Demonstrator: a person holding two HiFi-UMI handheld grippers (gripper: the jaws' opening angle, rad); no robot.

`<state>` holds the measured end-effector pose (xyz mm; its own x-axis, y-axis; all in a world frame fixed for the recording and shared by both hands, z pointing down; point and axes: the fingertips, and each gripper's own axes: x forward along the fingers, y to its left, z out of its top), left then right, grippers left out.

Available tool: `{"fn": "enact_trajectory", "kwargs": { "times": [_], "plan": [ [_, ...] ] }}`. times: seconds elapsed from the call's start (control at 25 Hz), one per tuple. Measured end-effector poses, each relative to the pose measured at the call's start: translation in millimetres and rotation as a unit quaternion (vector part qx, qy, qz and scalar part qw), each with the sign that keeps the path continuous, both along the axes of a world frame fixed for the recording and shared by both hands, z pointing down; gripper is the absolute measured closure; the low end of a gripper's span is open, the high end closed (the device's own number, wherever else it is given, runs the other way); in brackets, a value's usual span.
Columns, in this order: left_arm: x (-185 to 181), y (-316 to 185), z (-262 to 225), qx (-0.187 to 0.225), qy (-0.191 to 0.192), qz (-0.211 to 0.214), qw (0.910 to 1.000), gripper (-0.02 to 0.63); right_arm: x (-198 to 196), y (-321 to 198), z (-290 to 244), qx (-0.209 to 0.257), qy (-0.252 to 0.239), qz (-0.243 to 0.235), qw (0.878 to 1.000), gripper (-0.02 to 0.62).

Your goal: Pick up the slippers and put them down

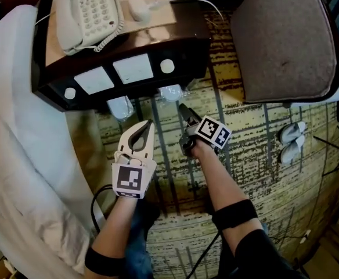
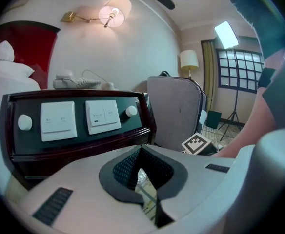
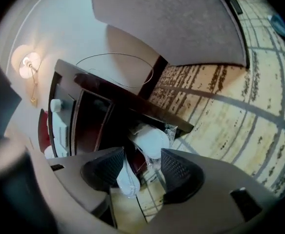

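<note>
Two white slippers in clear plastic lie on the carpet under the dark nightstand [image 1: 47, 80], one at the left [image 1: 121, 106] and one at the right [image 1: 172, 92]. My left gripper [image 1: 147, 124] is shut and empty, its tips just in front of the left slipper. My right gripper [image 1: 183, 108] points at the right slipper from just short of it. In the right gripper view the gripper [image 3: 142, 172] is open; the wrapped slipper [image 3: 150, 140] lies beyond the jaws and the other slipper [image 3: 128, 182] shows by the left jaw. The left gripper [image 2: 142, 152] faces the nightstand's switch panel [image 2: 79, 118].
A telephone [image 1: 88, 13] sits on the nightstand. A grey upholstered chair [image 1: 282, 39] stands at the right, with another pair of white slippers [image 1: 291, 141] on the carpet beside it. White bedding [image 1: 18, 156] fills the left side. Cables run across the floor near my arms.
</note>
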<state>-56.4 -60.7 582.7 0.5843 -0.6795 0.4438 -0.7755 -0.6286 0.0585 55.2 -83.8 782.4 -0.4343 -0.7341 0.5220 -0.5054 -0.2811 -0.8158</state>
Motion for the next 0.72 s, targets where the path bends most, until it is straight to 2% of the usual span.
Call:
{"fn": "enact_trajectory", "kwargs": {
  "times": [0.2, 0.48, 0.72],
  "plan": [
    [5.3, -13.4, 34.8, 0.008, -0.002, -0.002, 1.0, 0.606, -12.6, -19.1, 43.5, -0.001, -0.051, 0.004, 0.999, 0.331],
    [6.6, -28.3, 81.4, 0.016, -0.01, 0.002, 0.9998, 0.606, -19.7, -42.2, 95.2, -0.013, -0.075, 0.007, 0.997, 0.33],
    [5.2, -33.4, 99.0, 0.016, 0.003, -0.005, 0.9999, 0.606, -32.6, -62.0, 102.0, 0.018, -0.129, 0.023, 0.991, 0.331]
  ]
}}
